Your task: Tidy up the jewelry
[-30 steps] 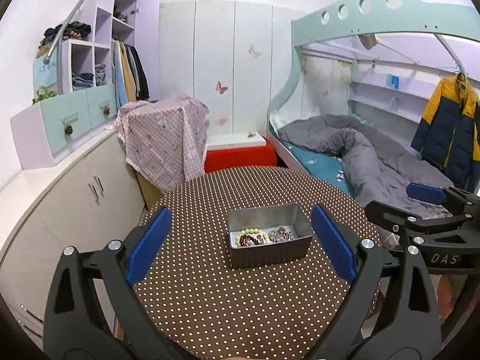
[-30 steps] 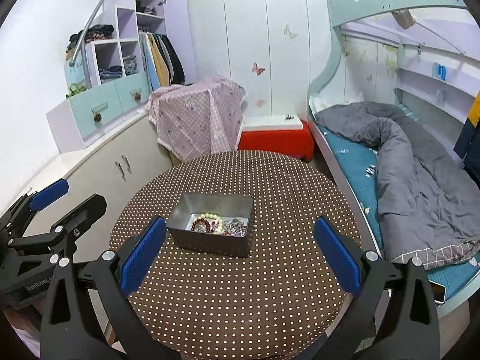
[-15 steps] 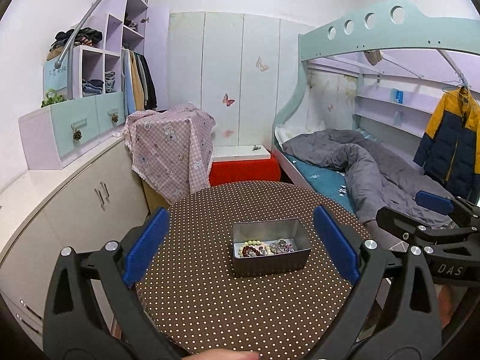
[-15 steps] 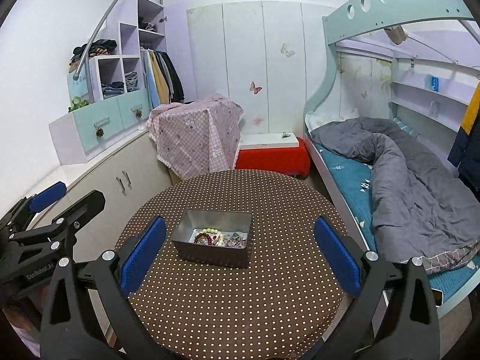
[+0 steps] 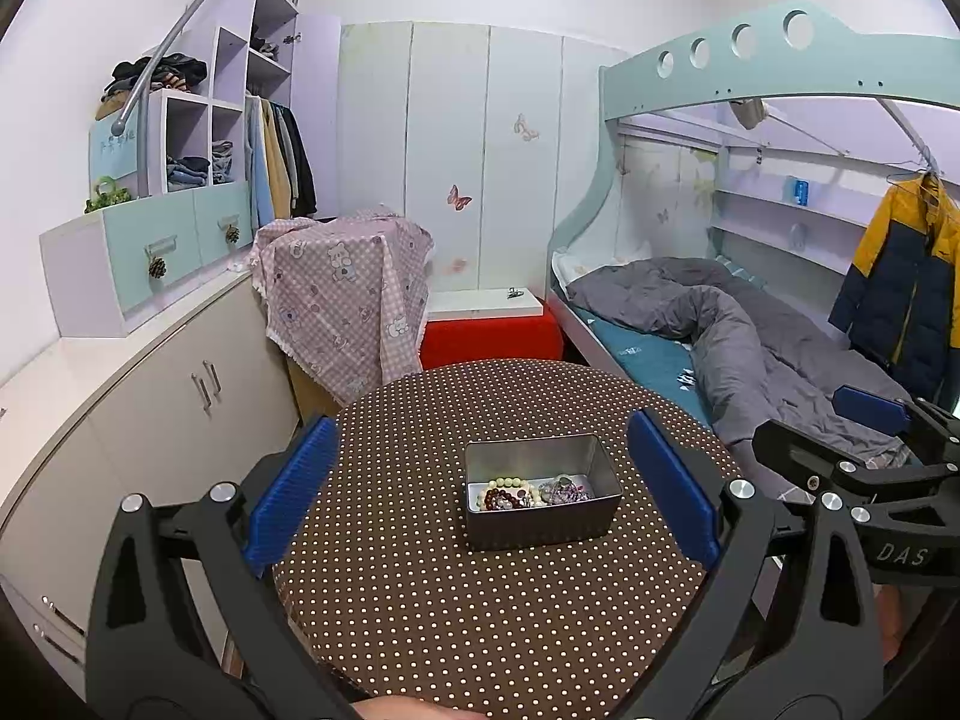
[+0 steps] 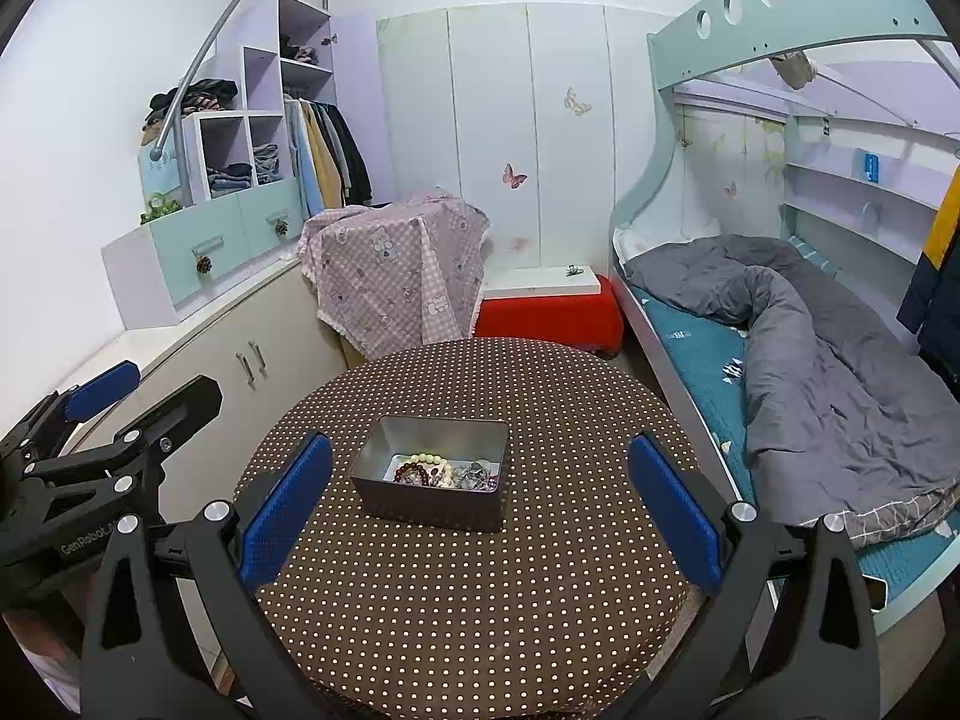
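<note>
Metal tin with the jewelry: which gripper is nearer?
Hard to call; roughly equal. Left gripper faces the metal tin nearly centred; right gripper has it slightly left. Both open, held back, touching nothing.

A tin (image 5: 543, 501) sits near the middle of the round worktop (image 5: 456, 612), with bracelets (image 5: 510, 492) lying inside it. Behind the worktop stands a stool (image 5: 489, 333); a bed (image 5: 738, 336) runs along the right, cabinets (image 5: 150, 408) along the left

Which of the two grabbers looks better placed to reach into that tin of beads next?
Probably left: the metal tin sits nearly centred between the open left gripper. For the open right gripper it lies off toward its left finger.
</note>
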`<state>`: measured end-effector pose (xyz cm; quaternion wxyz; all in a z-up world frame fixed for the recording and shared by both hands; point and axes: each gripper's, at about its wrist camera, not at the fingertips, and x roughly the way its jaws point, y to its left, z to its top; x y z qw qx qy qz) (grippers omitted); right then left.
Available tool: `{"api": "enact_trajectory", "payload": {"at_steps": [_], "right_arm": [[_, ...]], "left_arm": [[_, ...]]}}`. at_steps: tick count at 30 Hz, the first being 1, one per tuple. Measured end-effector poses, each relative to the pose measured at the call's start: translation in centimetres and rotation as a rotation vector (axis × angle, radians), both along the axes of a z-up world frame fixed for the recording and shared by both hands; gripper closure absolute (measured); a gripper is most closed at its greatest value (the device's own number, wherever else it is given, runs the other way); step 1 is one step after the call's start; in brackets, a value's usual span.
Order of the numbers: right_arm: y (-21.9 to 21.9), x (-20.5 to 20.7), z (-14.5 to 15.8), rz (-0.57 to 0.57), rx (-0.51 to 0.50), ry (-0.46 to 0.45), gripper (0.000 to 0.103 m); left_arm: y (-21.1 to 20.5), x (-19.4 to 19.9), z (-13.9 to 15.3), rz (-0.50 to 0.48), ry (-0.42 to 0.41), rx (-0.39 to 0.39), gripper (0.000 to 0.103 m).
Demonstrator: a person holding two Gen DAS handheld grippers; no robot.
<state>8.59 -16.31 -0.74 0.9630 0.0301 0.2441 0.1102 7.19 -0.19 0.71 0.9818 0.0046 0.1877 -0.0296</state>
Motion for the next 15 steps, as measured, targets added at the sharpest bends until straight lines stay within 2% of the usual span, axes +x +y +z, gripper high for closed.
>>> {"api": "enact_trajectory", "payload": {"at_steps": [15], "right_arm": [[-0.14, 0.16, -0.15, -0.003, 0.007, 0.011, 0.008]], "left_arm": [[0.21, 0.10, -0.20, -0.008, 0.010, -0.003, 0.008]]}}
